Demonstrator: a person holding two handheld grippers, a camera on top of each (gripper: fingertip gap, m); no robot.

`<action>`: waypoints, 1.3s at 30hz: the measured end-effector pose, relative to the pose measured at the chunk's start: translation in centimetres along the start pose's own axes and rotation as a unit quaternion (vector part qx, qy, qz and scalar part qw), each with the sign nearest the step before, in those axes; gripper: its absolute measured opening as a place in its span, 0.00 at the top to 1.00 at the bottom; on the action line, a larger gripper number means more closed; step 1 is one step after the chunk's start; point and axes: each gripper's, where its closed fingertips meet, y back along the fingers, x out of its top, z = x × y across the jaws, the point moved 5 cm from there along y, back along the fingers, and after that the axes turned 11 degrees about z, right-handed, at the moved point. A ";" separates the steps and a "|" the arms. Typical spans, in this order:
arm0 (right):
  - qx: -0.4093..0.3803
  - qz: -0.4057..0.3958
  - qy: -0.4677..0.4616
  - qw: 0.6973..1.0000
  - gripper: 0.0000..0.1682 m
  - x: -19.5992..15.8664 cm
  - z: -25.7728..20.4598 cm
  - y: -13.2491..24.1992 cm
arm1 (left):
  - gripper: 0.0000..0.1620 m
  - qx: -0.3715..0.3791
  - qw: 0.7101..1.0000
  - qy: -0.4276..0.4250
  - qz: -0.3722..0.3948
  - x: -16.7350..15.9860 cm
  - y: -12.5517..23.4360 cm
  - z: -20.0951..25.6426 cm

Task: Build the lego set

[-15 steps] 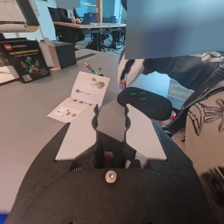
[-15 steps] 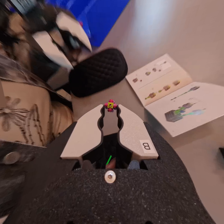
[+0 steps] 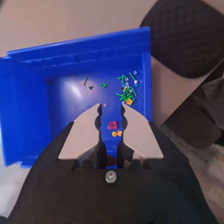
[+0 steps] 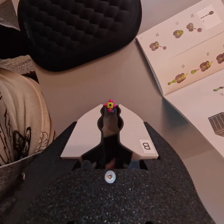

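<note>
1. Left gripper (image 3: 110, 105) hangs over the blue plastic bin (image 3: 24, 97), its jaws spread apart with nothing between them.
2. Down on the bin floor, framed by the left gripper's fingers, sits a pink flower piece (image 3: 112, 125), with a yellow round piece (image 3: 114, 134) and an orange flower piece (image 3: 119, 133) just beside it.
3. Toward the bin's right wall there's a heap of green stems (image 3: 126, 95) mixed with pale blue round studs (image 3: 127, 83) and an orange-yellow flower piece (image 3: 129, 101); a few loose green bits (image 3: 85, 81) lie farther left.
4. A dark quilted cushion (image 3: 189, 36) shows beyond the bin's right corner.
5. Right gripper (image 4: 110, 105) is clamped at its very tips on a small flower sub-assembly (image 4: 110, 105): a lime-yellow cube with magenta pieces on its sides, held above the grey table (image 4: 90, 84).
6. The open instruction booklet (image 4: 181, 54) lies on the table to the right, and the black cushion (image 4: 78, 30) sits ahead to the left.
7. A patterned beige sleeve (image 4: 18, 109) fills the left edge of the right wrist view.
</note>
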 end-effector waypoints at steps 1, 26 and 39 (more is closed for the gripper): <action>0.000 -0.001 -0.004 1.000 0.88 -0.1 0.0 -0.1 | 0.83 -0.016 1.000 -0.016 -0.020 -0.3 -0.8 -0.1; -0.036 0.075 -0.026 0.996 0.76 1.7 1.3 2.3 | 0.97 -0.189 0.961 -0.166 -0.117 -3.1 -8.3 1.7; -0.049 0.081 -0.030 0.995 0.76 1.6 1.5 2.7 | 0.97 -0.195 0.963 -0.154 -0.102 -2.9 -8.5 1.9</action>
